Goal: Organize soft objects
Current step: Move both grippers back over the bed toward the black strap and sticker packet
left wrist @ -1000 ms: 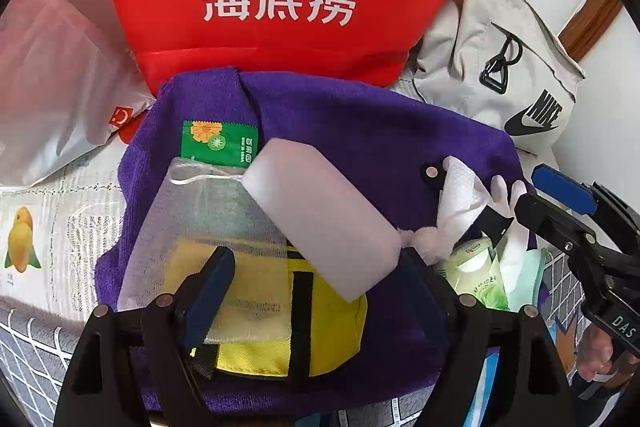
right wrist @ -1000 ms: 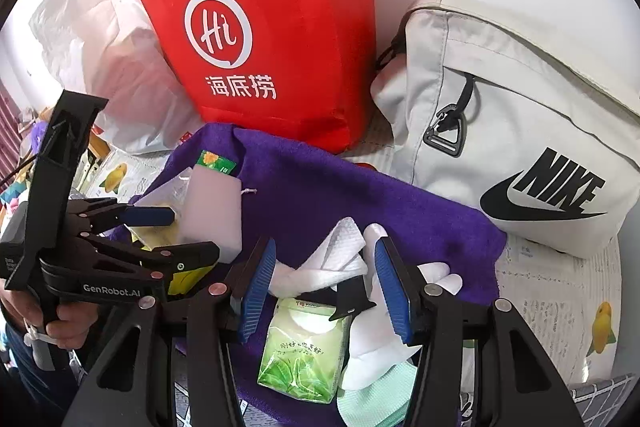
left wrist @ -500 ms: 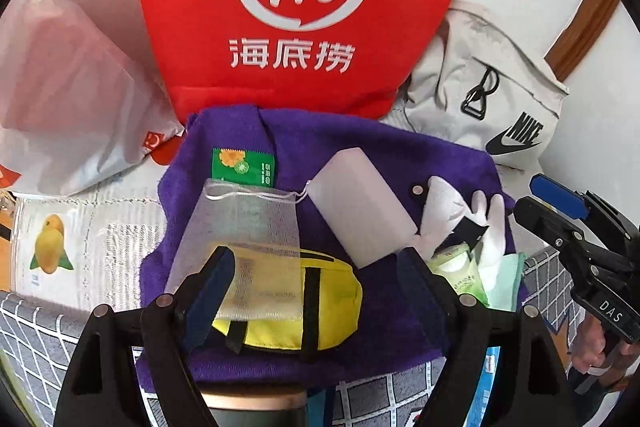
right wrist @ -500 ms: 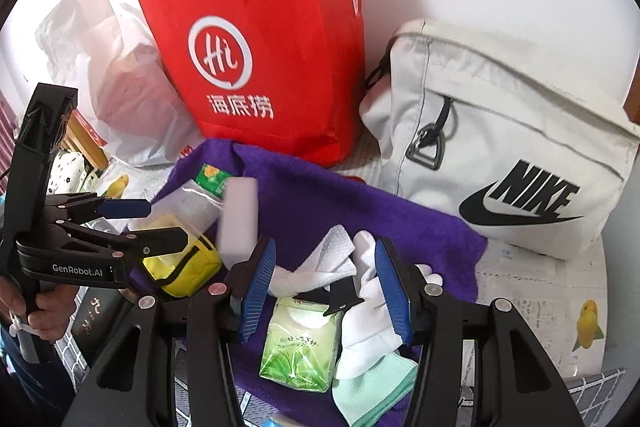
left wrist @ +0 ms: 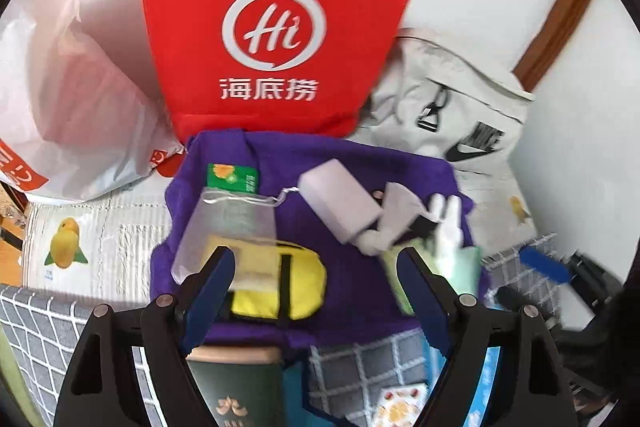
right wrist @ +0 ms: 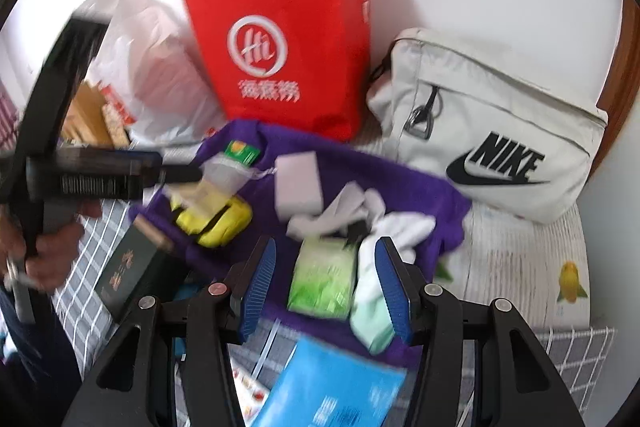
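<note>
A purple towel [left wrist: 320, 155] [right wrist: 404, 187] lies on the table with soft items on it. These are a yellow pouch [left wrist: 296, 287] [right wrist: 224, 223] under a clear mesh bag [left wrist: 228, 219], a white sponge block [left wrist: 340, 203] [right wrist: 298, 187], crumpled white wipes [left wrist: 394, 219], a white glove [right wrist: 404, 231], a green tissue pack [right wrist: 324, 275] and a mint cloth [right wrist: 372, 311]. My left gripper [left wrist: 318, 291] [right wrist: 180, 167] hovers open above the pouch, holding nothing. My right gripper [right wrist: 326, 289] [left wrist: 528, 279] is open above the tissue pack and glove, touching neither.
A red paper bag [left wrist: 276, 27] [right wrist: 288, 47] stands behind the towel against the wall. A white Nike bag [right wrist: 492, 131] lies to its right and a white plastic bag [left wrist: 68, 99] to its left. A dark green box [right wrist: 132, 271], a blue packet [right wrist: 332, 383] and a checked cloth [left wrist: 36, 331] lie in front.
Both grippers have drawn back and up from the towel, so the items look smaller and farther. The front clutter has come into view. Nothing was picked up.
</note>
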The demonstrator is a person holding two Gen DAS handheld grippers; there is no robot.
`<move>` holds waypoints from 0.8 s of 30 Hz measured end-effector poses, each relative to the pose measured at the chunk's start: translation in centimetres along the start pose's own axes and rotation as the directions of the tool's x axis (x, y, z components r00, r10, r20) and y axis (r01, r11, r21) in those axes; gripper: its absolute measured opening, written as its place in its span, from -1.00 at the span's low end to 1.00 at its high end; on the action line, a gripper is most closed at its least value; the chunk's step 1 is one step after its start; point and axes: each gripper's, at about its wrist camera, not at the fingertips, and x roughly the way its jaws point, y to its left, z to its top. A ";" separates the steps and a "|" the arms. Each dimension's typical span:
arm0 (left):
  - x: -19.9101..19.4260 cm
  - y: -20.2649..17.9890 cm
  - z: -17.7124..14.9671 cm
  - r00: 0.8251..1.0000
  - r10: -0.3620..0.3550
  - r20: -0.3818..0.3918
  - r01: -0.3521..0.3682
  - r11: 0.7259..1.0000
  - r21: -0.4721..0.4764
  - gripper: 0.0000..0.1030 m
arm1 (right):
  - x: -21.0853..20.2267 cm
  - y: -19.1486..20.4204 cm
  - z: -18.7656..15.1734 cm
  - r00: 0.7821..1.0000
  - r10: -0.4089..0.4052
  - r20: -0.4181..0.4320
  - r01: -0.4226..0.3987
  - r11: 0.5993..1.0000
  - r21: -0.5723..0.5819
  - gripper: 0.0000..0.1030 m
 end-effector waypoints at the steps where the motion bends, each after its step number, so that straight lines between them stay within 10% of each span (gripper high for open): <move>1: -0.8 -0.2 -0.3 1.000 0.007 0.012 -0.008 1.000 0.007 0.59 | -0.5 0.5 -0.8 1.000 0.005 -0.001 -0.005 1.000 -0.007 0.00; 24: -6.7 4.1 -20.1 0.999 0.047 -0.007 -0.048 0.996 -0.081 0.60 | -1.8 12.5 -15.6 0.991 0.110 -0.078 -0.119 0.984 -0.129 -0.01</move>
